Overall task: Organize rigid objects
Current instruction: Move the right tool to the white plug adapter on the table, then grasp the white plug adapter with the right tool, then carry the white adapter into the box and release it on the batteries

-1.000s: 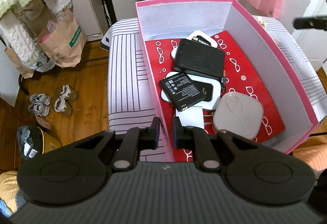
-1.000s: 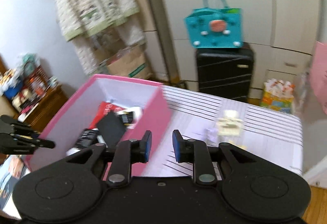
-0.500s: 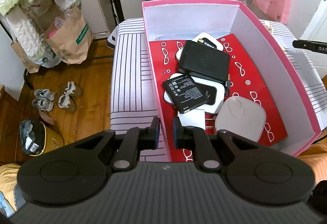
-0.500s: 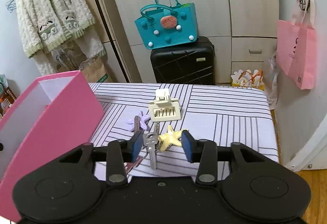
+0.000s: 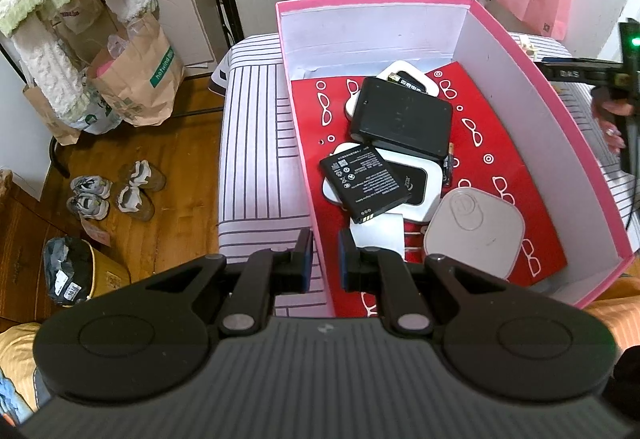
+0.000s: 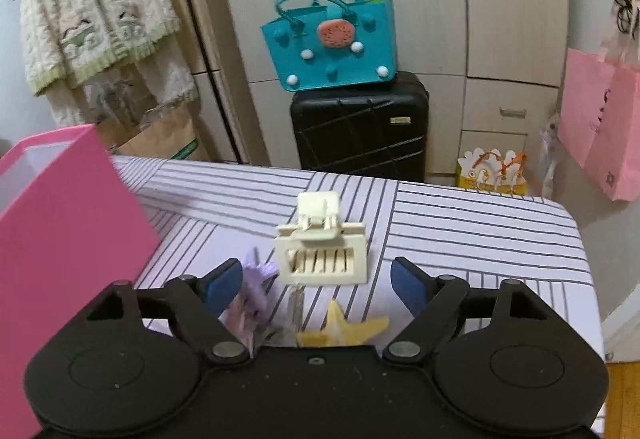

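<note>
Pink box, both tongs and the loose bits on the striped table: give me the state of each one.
Pink box: open, no lid, gadgets inside.
Left tongs: shut on the box's near wall.
Right tongs: opening, nothing gripped.
Cream hair claw: lying on the table, untouched.
Yellow star: on the table.
Purple clip: on the table.

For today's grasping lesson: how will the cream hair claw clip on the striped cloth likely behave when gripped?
The cream claw clip looks like hard moulded plastic, so probably stiff and light. Its hinged top and thin teeth suggest it may tip, or spring open if squeezed there.
</note>
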A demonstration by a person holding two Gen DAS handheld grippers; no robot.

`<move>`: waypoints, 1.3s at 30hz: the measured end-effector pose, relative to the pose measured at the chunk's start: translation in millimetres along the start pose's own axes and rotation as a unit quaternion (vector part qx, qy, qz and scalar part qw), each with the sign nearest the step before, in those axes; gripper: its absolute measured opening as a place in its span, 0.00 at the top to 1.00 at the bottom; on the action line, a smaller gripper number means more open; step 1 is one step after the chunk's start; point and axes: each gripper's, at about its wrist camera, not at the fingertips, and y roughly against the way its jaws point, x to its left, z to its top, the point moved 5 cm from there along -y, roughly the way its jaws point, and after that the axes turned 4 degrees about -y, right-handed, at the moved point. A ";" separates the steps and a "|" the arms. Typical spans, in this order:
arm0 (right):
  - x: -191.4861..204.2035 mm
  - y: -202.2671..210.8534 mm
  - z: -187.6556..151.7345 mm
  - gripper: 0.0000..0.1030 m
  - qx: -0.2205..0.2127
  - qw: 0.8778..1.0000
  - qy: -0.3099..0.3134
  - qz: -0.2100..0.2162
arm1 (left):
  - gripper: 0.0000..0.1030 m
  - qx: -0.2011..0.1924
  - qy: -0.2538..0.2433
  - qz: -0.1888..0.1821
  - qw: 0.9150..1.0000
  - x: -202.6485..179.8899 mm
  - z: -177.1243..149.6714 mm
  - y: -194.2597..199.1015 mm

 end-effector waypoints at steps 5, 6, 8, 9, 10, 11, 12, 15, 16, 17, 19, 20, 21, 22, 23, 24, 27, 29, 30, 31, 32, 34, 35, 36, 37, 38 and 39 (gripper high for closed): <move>-6.2 -11.2 4.8 0.16 -0.007 0.999 -0.035 0.002 | 0.89 -0.001 -0.001 -0.005 1.000 1.7 0.3 -0.5; -6.2 -12.3 4.8 0.17 -0.008 0.999 -0.037 0.002 | 0.89 -0.001 -0.001 -0.006 1.000 1.5 0.3 -0.9; -5.9 -13.4 5.0 0.29 -0.013 0.999 -0.039 0.001 | 0.89 -0.001 -0.003 -0.006 1.000 2.0 0.6 -1.1; -6.0 -13.0 5.4 0.36 -0.016 0.999 -0.040 0.000 | 0.89 -0.001 -0.003 -0.007 1.000 2.1 0.7 -1.2; -6.0 -12.0 6.0 0.44 -0.018 0.999 -0.041 0.005 | 0.89 -0.001 -0.003 -0.007 1.000 2.1 0.7 -1.3; -6.1 -10.3 6.4 0.44 -0.020 0.999 -0.045 0.007 | 0.89 -0.002 -0.003 -0.008 1.000 2.3 0.8 -1.5; -6.5 -8.0 7.6 0.44 -0.023 0.998 -0.049 0.007 | 0.89 -0.002 -0.003 -0.008 1.000 2.2 0.6 -1.7; -5.7 2.4 11.5 0.44 -0.039 0.998 -0.050 0.007 | 0.89 -0.003 -0.003 -0.010 1.000 2.3 0.2 -2.0; -4.8 7.1 12.6 0.44 -0.045 0.998 -0.049 0.006 | 0.89 -0.004 -0.004 -0.010 1.000 2.4 0.0 -1.9; -4.1 11.0 13.5 0.44 -0.048 0.998 -0.049 0.006 | 0.89 -0.005 -0.004 -0.010 1.000 2.5 -0.1 -1.8; -3.5 19.7 14.7 0.44 -0.051 0.997 -0.054 0.008 | 0.89 -0.006 -0.005 -0.011 1.000 2.7 -0.5 -1.7; -2.0 25.6 15.0 0.44 -0.053 0.997 -0.058 0.011 | 0.89 -0.007 -0.005 -0.011 1.000 2.9 -0.7 -1.4; 1.4 32.5 14.9 0.44 -0.056 0.997 -0.058 0.016 | 0.89 -0.008 -0.004 -0.012 1.000 3.2 -1.0 -1.3; 6.6 40.5 14.8 0.44 -0.060 0.997 -0.053 0.022 | 0.89 -0.009 -0.004 -0.012 1.000 3.9 -1.2 -1.2; 11.8 47.4 14.6 0.44 -0.063 0.997 -0.045 0.025 | 0.89 -0.010 -0.004 -0.013 1.000 4.4 -1.4 -1.1; 19.4 55.9 14.1 0.44 -0.067 0.997 -0.034 0.030 | 0.89 -0.010 -0.004 -0.014 1.000 4.8 -1.5 -1.1; 45.1 80.8 12.8 0.44 -0.071 0.996 -0.001 0.056 | 0.89 -0.013 -0.006 -0.015 1.000 4.7 -1.9 -0.9; 64.1 95.7 12.1 0.44 -0.068 0.995 0.020 0.077 | 0.89 -0.014 -0.007 -0.015 1.000 4.1 -2.0 -0.8; 74.9 103.8 11.6 0.44 -0.067 0.993 0.032 0.090 | 0.89 -0.015 -0.008 -0.015 1.000 4.2 -2.3 -0.7; 83.8 110.1 11.1 0.44 -0.067 0.992 0.041 0.101 | 0.89 -0.016 -0.009 -0.015 1.000 4.3 -2.5 -0.6; 93.8 116.7 11.1 0.44 -0.066 0.990 0.050 0.114 | 0.89 -0.016 -0.010 -0.015 1.000 4.5 -2.9 -0.5; 112.6 127.9 11.2 0.44 -0.058 0.986 0.070 0.143 | 0.89 -0.017 -0.011 -0.016 1.000 4.3 -3.2 -0.5; 123.3 132.5 11.5 0.44 -0.052 0.982 0.081 0.161 | 0.89 -0.017 -0.013 -0.016 1.000 4.0 -3.2 -0.5; 131.3 135.5 11.8 0.44 -0.046 0.980 0.089 0.173 | 0.89 -0.017 -0.015 -0.015 1.000 3.8 -3.1 -0.5; 139.3 138.0 12.0 0.44 -0.040 0.977 0.099 0.184 | 0.89 -0.017 -0.016 -0.014 1.000 3.3 -2.9 -0.6; 148.3 139.1 11.9 0.44 -0.033 0.974 0.114 0.192 | 0.89 -0.016 -0.017 -0.014 1.000 3.0 -2.4 -0.6; 158.2 139.7 11.1 0.44 -0.027 0.971 0.135 0.194 | 0.89 -0.015 -0.016 -0.015 1.000 3.0 -1.8 -0.8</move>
